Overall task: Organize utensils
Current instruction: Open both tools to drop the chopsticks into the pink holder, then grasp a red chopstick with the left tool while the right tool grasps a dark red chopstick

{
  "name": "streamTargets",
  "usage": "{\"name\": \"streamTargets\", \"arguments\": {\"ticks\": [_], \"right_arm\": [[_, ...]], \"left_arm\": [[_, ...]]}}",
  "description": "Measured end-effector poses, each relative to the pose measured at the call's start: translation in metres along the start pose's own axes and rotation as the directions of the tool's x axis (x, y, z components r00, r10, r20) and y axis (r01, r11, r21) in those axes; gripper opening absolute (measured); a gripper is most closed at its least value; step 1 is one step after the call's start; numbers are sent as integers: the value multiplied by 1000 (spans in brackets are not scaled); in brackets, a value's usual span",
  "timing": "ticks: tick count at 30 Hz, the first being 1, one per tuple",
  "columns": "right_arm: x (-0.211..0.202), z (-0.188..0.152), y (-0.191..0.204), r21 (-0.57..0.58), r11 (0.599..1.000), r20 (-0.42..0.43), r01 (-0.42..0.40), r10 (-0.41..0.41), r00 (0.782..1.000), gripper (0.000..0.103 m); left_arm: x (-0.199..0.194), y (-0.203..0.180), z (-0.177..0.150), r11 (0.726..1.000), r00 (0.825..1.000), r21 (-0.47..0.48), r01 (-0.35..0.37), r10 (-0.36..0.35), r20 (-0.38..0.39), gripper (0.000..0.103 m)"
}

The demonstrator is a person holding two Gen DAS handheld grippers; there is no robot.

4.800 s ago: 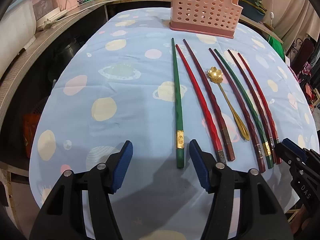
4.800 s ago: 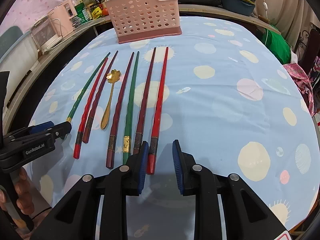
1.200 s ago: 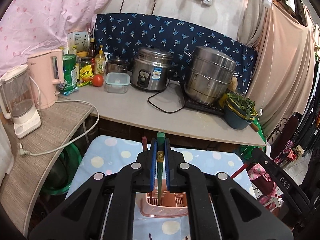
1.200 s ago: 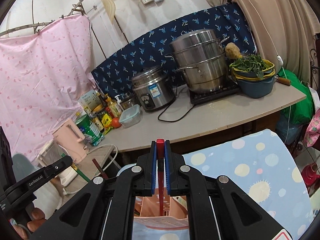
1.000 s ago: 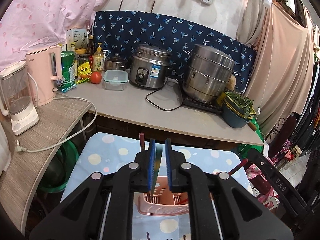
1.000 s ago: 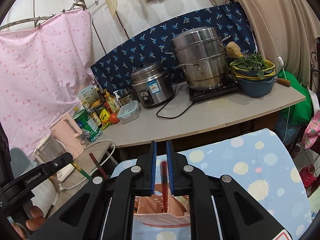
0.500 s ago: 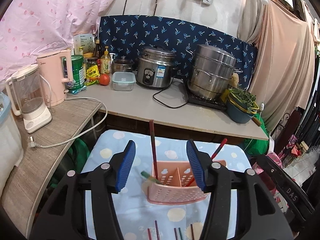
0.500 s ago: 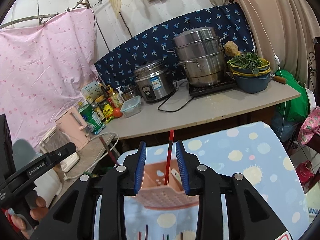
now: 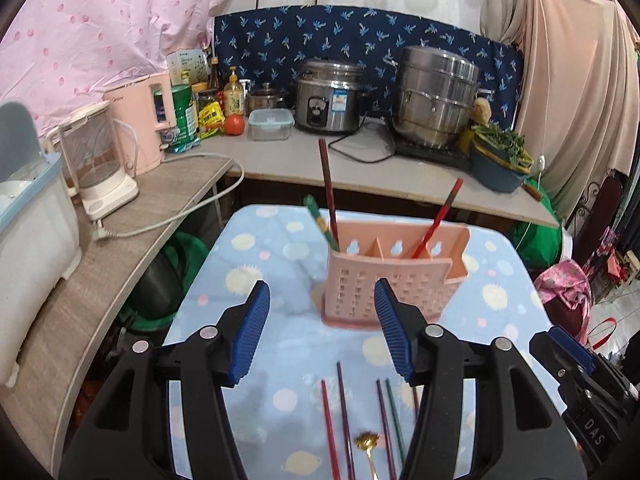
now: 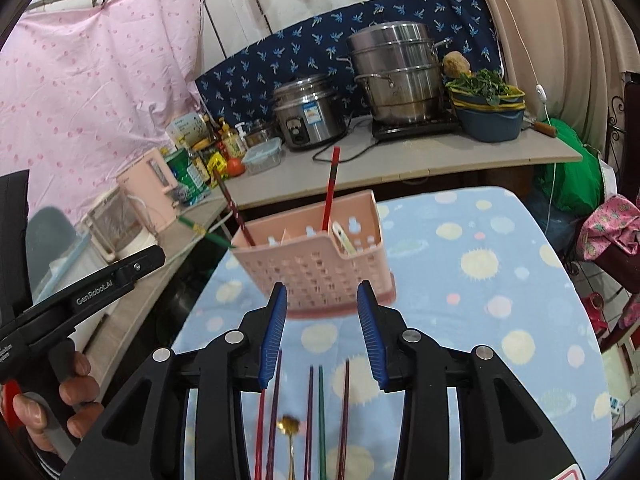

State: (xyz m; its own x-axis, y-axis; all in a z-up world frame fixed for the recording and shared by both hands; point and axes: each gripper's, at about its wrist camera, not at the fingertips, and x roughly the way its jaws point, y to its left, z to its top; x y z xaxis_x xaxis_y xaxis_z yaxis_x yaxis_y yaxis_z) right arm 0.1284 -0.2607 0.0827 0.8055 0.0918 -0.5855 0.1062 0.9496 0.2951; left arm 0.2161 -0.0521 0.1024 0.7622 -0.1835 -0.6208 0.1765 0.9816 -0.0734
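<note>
A pink perforated utensil caddy (image 9: 392, 280) stands at the far end of the table; it also shows in the right wrist view (image 10: 316, 264). In it lean a green chopstick (image 9: 320, 220), a dark red chopstick (image 9: 328, 192) and a red chopstick (image 9: 438, 220). Several chopsticks (image 9: 344, 416) and a gold flower spoon (image 9: 367, 442) lie on the cloth near me. My left gripper (image 9: 322, 332) is open and empty above them. My right gripper (image 10: 322, 332) is open and empty too, short of the caddy.
The table wears a blue cloth with pale spots (image 9: 280, 280). Behind it runs a counter (image 9: 360, 168) with a rice cooker (image 9: 328, 96), a steel steamer pot (image 9: 436, 96), a pink kettle (image 9: 140, 120) and a bowl of greens (image 9: 500, 160).
Both grippers let go of their chopsticks into the caddy, opened wide and drew back and down from it. The green and red chopsticks now lean in the caddy.
</note>
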Motion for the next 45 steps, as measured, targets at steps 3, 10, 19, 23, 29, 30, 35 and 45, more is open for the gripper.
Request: {"name": "streamTargets", "arguments": {"ticks": [3, 10, 19, 23, 29, 30, 35, 45], "right_arm": [[-5, -19, -1, -11, 1000, -25, 13, -13, 1000, 36], [-10, -71, -5, -26, 999, -109, 41, -44, 993, 36], [-8, -133, -12, -54, 995, -218, 82, -92, 972, 36], [-5, -153, -11, -72, 993, -249, 93, -108, 962, 36], [3, -173, -11, -78, 993, -295, 91, -111, 949, 36], [4, -175, -10, -81, 993, -300, 91, -111, 948, 36], [9, -181, -6, -106, 990, -311, 95, -124, 942, 32], [10, -187, -1, -144, 985, -304, 94, -134, 943, 21]], "left_arm": [[-2, 0, -19, 1000, 1000, 8, -10, 10, -26, 52], [-2, 6, -66, 1000, 994, 13, -20, 22, -112, 52], [8, 22, -134, 999, 969, 8, -33, 34, -246, 52], [10, 27, -157, 999, 957, 6, -34, 34, -288, 52], [12, 29, -183, 999, 940, 9, -35, 36, -339, 52], [12, 29, -186, 999, 938, 9, -33, 34, -345, 52], [13, 29, -198, 1000, 930, 9, -24, 26, -366, 52], [14, 29, -207, 1000, 921, 0, -8, 7, -388, 52]]}}
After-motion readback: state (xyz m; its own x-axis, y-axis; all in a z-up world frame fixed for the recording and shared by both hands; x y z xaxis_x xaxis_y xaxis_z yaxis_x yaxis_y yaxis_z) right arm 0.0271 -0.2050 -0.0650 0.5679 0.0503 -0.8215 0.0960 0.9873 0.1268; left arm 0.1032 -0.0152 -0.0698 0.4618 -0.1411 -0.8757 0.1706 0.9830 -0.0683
